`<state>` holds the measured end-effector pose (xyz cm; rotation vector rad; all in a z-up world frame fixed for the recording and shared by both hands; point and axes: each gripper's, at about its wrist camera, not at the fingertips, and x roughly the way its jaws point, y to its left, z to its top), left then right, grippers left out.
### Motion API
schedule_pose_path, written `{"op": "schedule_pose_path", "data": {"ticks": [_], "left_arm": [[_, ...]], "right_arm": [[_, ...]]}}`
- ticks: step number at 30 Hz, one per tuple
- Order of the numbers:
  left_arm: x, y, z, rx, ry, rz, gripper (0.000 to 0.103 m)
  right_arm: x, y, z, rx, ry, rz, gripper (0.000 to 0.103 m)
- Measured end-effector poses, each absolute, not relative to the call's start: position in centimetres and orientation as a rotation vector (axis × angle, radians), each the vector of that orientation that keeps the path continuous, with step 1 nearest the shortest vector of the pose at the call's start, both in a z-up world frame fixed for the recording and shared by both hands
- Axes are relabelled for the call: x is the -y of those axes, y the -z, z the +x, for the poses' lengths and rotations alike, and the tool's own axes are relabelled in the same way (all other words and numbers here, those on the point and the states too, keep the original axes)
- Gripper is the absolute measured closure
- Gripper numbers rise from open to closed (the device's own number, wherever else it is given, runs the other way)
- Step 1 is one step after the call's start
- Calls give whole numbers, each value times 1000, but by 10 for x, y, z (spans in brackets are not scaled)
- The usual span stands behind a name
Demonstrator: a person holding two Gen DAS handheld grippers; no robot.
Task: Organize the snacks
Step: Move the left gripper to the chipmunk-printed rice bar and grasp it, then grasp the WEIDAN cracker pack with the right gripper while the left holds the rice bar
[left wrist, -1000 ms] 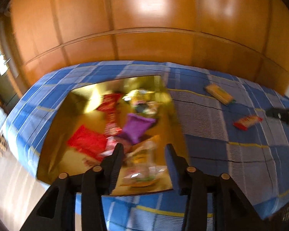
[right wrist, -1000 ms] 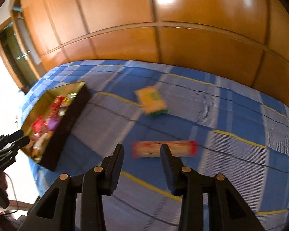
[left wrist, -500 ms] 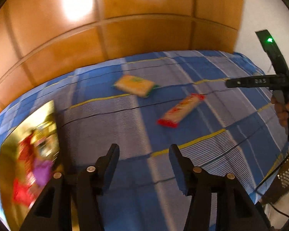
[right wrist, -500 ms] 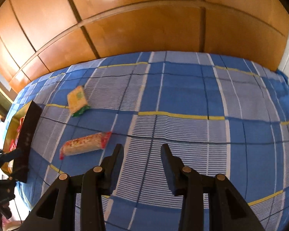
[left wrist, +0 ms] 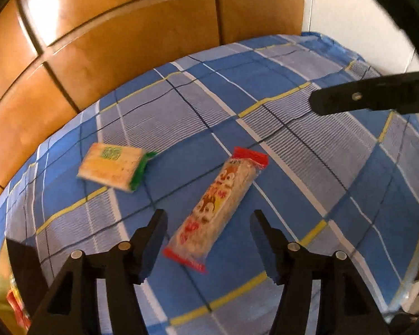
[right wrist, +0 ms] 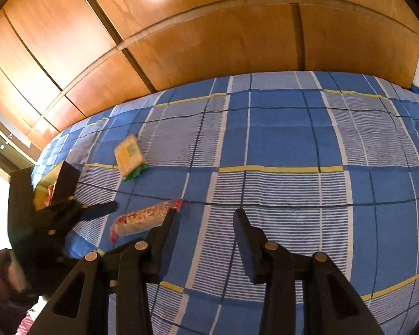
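Long red-ended wafer pack flat and diagonal on the plaid bed; yellow, green-ended cracker pack flat, well apart.

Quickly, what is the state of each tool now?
Left tool: open, holding nothing, over the long snack packet.
Right tool: open, holding nothing.

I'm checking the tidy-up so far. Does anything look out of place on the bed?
Yes: two snacks lie loose on the plaid cover, outside the gold box: the long red-ended pack and the yellow-green packet. Neither looks torn or spilled.
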<state>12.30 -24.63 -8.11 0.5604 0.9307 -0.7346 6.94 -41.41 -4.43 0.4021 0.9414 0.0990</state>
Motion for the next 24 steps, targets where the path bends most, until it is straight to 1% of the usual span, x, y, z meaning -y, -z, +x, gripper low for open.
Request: {"op": "schedule_pose_path", "data": {"ticks": [1,2,3,4,5,8,13,18,21,22,24], "left_arm": [[250,84,125,-936,739,566,41],[253,88,127,-943,741,566,44],[254,91,130,-955,737,557,52],[255,95,132,-976,735,542,71],[253,97,134,-993,737,519,75],[237,96,128,-1005,721,420,75],[186,93,106,-1041,639,261,75],[139,94,75,-1029,569,203,75],[122,95,64,-1015,557,171,75],[119,95,63,-1014,557,155,75],[114,97,65,-1016,560,111,75]], "right_arm": [[414,43,69,-938,-101,402,62],[413,43,69,-936,-101,401,62],[414,43,70,-934,-98,399,62],[413,43,69,-930,-88,389,62],[413,43,69,-927,-82,380,62],[410,45,70,-936,-87,365,62],[395,56,73,-987,-124,322,62],[360,69,80,-1060,-199,231,62],[337,66,93,-1058,-253,186,62],[329,64,100,-1049,-275,176,60],[313,60,118,-1036,-304,149,50]]}}
